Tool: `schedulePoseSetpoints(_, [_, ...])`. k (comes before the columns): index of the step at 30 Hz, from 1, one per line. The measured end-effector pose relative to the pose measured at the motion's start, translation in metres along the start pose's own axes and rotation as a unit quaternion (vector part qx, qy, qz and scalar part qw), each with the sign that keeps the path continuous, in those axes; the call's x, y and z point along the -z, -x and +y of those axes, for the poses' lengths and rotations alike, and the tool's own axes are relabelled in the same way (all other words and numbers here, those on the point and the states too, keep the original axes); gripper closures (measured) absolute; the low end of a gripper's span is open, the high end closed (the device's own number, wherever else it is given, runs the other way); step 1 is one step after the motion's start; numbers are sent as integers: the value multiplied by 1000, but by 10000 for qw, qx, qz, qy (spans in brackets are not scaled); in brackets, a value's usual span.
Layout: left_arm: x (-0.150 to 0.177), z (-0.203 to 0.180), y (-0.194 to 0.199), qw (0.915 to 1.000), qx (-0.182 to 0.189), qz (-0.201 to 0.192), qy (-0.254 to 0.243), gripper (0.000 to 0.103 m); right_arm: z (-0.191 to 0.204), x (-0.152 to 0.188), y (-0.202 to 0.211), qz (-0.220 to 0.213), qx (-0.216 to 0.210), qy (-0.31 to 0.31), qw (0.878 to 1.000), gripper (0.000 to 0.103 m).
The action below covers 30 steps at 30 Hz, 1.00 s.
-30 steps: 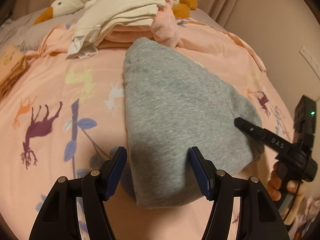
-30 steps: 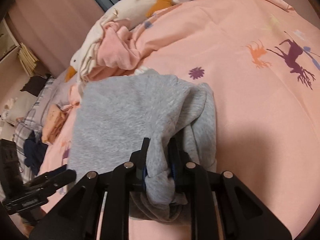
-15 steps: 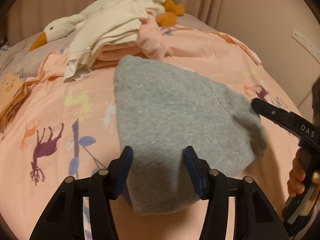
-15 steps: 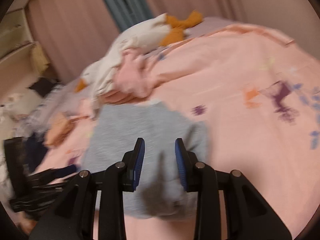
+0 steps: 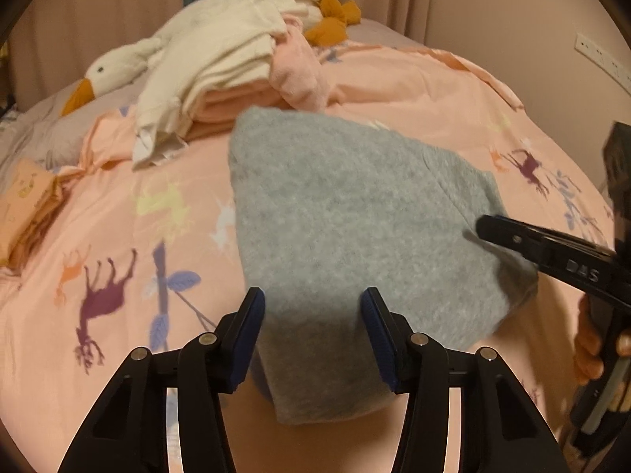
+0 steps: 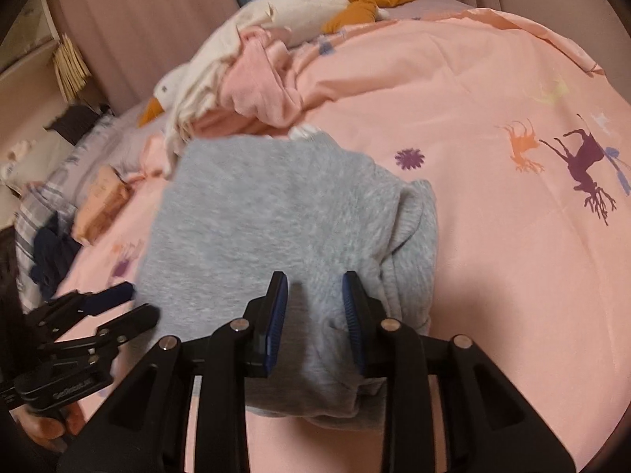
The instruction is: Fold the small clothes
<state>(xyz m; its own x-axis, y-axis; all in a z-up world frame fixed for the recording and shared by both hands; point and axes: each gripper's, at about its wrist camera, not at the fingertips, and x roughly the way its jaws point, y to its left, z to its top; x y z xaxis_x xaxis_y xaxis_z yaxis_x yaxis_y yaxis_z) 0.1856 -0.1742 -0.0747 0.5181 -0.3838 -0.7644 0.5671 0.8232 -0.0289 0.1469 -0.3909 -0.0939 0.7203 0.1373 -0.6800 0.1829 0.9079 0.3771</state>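
- A bed with a pink, animal-printed cover (image 5: 394, 90).
- A folded grey garment (image 5: 355, 213) lies in its middle.
- Behind: a pile of cream and pink clothes (image 5: 221, 75), a goose toy (image 5: 118, 67).

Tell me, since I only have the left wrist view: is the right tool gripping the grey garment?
Observer: No. The right tool is open; the grey garment shows between its jaws, unpinched.
Operator: Is the garment's edge on that side tidy?
Observer: No. The layers bunch unevenly there, and a rolled fold sticks out.
Operator: Any clothes I can't see?
Observer: A dark blue garment lies crumpled at the bed's edge.
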Motion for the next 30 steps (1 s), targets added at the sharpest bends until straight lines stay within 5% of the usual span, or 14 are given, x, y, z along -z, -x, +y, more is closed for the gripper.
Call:
schedulePoseSetpoints(8, [-23,6,-6,9998,-99,-100,111,51,25,1,16,-249,-647,338,9970,72])
schedulePoseSetpoints(13, [-34,13,-25,9997,-186,0,175,51,44,9,0,41,-815,740,9939,72])
schedulePoseSetpoints(18, [-36,16,-53,9990,-106,398,190,51,56,20,-24,395,-434,1146,9917,75])
schedulePoseSetpoints(23, [-37,15,-56,9989,-102,440,108,51,51,18,-27,446,-547,1059,9919,75])
schedulePoseSetpoints(30, [-35,15,-54,9991,-120,397,23,50,17,0,6,-364,-455,281,9979,72])
